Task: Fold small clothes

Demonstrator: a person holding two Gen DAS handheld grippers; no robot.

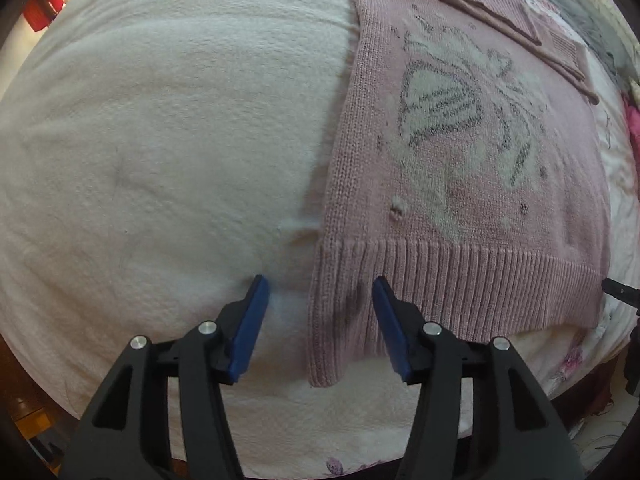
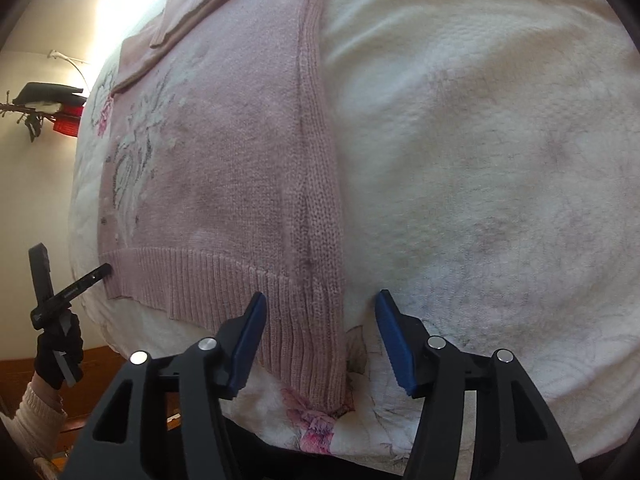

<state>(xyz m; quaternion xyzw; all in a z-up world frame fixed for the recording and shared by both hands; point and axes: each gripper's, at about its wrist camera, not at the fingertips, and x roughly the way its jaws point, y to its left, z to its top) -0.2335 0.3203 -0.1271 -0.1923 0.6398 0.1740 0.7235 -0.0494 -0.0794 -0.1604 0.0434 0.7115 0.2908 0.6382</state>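
A pink knit sweater with a pale bow pattern lies flat on a white fleece blanket. Its sleeves are folded across the top. My left gripper is open, its blue pads either side of the ribbed hem's left corner, just above the cloth. In the right wrist view the same sweater fills the left half. My right gripper is open around the hem's right corner, nothing pinched. The left gripper shows at that view's left edge.
The blanket covers a bed with a floral sheet at its near edge. A gloved hand in a cream sleeve holds the left gripper. A red object sits by the wall. Grey cloth lies at the far right.
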